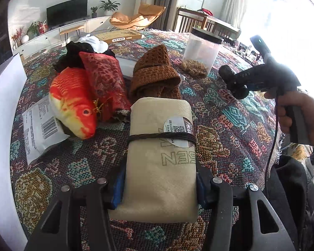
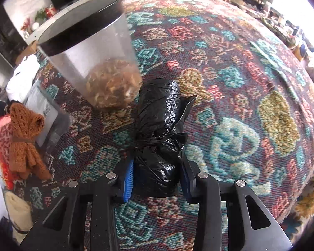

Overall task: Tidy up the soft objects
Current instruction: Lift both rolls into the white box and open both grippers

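Observation:
My left gripper [image 1: 159, 187] is shut on a beige cloth roll [image 1: 160, 156] tied with a dark band, held just above the patterned blanket [image 1: 230, 125]. Beyond it lie an orange plush fish [image 1: 73, 102], a red patterned pouch [image 1: 106, 85], a brown knit roll [image 1: 155, 75] and black and white cloths [image 1: 85, 46]. My right gripper [image 2: 157, 183] is shut on a black plastic bag roll [image 2: 159, 138] above the blanket [image 2: 240, 83]. The right gripper also shows in the left wrist view [image 1: 236, 83], with the black roll in it.
A clear jar with a black lid [image 1: 201, 52] holding brown material stands on the blanket; it looms close at the left in the right wrist view [image 2: 94, 58]. A labelled white packet [image 1: 39, 129] lies by the fish. A flat cardboard box [image 1: 119, 35] lies at the far edge.

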Action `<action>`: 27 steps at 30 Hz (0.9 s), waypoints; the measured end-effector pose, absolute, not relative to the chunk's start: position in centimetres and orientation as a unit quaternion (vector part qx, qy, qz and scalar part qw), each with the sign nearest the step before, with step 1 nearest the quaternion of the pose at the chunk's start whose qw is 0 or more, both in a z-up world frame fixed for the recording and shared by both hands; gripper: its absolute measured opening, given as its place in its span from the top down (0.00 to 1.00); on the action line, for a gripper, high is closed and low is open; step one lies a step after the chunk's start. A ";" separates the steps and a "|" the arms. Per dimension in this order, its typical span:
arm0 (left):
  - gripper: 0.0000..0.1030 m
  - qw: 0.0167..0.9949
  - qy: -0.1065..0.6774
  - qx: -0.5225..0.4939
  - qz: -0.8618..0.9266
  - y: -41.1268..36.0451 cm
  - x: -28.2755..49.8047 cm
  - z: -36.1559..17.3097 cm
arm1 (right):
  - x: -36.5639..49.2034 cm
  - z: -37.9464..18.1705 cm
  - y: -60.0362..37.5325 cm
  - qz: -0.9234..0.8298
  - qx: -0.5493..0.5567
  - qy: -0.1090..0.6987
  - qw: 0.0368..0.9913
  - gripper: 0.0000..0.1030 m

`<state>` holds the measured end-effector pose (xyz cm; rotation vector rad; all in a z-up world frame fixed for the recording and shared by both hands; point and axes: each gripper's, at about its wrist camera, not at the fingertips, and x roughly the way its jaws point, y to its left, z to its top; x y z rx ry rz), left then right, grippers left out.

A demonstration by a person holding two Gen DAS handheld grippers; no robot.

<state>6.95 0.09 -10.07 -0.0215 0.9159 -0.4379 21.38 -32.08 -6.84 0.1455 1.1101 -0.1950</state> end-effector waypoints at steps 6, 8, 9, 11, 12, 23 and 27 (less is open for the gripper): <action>0.48 0.899 0.391 -0.060 -0.186 6.6 5.7 -4.6 | 20.0 1.1 -33.6 -0.111 0.033 0.448 0.886 0.62; 0.48 0.910 0.375 -0.070 -0.164 10.0 5.1 -2.8 | 19.0 3.8 -30.6 -0.069 0.014 0.431 0.900 0.62; 0.48 0.914 0.369 -0.075 -0.147 12.0 4.7 -2.1 | 18.4 4.9 -28.4 -0.040 0.007 0.427 0.903 0.62; 0.48 0.922 0.364 -0.083 -0.105 15.5 4.2 -1.3 | 17.3 6.2 -23.2 0.035 0.003 0.426 0.904 0.62; 0.48 0.925 0.362 -0.084 -0.080 17.4 3.7 -1.2 | 16.6 6.6 -20.4 0.077 0.007 0.428 0.900 0.62; 0.26 0.905 0.386 -0.076 0.161 31.0 -0.9 -3.5 | 9.3 4.8 9.3 0.406 0.032 0.446 0.797 0.54; 0.01 0.903 0.376 -0.080 0.191 31.7 -1.2 -4.0 | 10.2 3.2 10.4 0.418 0.041 0.466 0.779 0.18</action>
